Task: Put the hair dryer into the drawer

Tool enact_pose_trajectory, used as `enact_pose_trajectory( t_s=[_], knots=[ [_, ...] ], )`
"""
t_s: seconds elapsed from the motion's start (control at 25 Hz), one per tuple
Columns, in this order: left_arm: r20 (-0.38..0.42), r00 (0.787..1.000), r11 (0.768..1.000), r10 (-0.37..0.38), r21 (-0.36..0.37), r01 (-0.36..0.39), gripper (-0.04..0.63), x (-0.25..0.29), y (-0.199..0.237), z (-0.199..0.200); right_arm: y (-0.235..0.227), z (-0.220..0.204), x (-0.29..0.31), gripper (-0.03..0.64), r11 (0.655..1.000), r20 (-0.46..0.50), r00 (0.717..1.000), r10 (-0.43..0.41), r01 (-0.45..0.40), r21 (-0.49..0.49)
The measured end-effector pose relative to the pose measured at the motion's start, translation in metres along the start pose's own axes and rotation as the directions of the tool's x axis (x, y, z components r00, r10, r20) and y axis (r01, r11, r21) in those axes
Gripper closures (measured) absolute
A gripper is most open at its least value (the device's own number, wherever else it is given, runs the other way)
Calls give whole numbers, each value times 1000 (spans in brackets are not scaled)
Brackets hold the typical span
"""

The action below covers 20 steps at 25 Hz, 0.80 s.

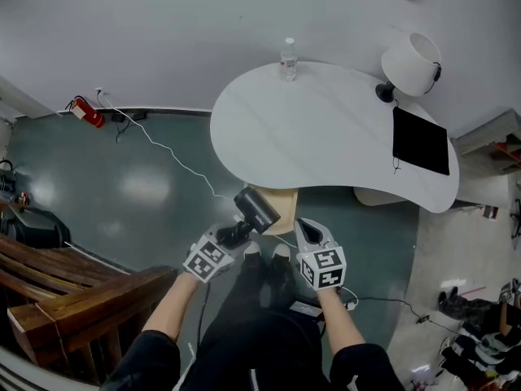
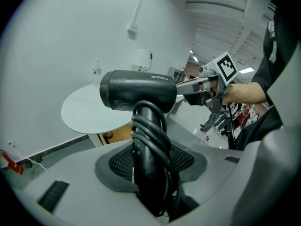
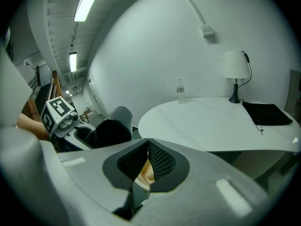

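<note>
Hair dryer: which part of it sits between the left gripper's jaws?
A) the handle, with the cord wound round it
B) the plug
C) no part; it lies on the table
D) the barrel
A: the left gripper has its jaws shut on the handle of the hair dryer, with the cord coiled round it.

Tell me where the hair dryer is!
Head view, near the middle: the hair dryer is clamped by its handle in the left gripper, just before the near edge of the white table, left of the right gripper.
</note>
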<state>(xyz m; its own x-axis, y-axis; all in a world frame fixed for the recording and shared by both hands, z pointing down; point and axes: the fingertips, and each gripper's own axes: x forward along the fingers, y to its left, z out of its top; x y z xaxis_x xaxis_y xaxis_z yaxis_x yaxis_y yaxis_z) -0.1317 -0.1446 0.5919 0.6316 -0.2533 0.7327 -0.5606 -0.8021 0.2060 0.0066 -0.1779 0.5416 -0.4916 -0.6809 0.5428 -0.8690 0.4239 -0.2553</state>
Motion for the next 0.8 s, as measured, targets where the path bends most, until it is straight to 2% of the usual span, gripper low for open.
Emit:
enact_pose_trajectory(
  t_s=[0.36, 0.8],
  knots=[
    [-72, 997, 992, -37, 122, 46, 396, 13, 8, -7, 1, -22, -2, 612, 999, -23, 1000, -14, 15, 39],
    [-163, 983, 959, -81, 258, 121, 396, 40, 19, -15, -3, -53, -3, 612, 993, -53, 997, -49, 54, 107]
  ],
)
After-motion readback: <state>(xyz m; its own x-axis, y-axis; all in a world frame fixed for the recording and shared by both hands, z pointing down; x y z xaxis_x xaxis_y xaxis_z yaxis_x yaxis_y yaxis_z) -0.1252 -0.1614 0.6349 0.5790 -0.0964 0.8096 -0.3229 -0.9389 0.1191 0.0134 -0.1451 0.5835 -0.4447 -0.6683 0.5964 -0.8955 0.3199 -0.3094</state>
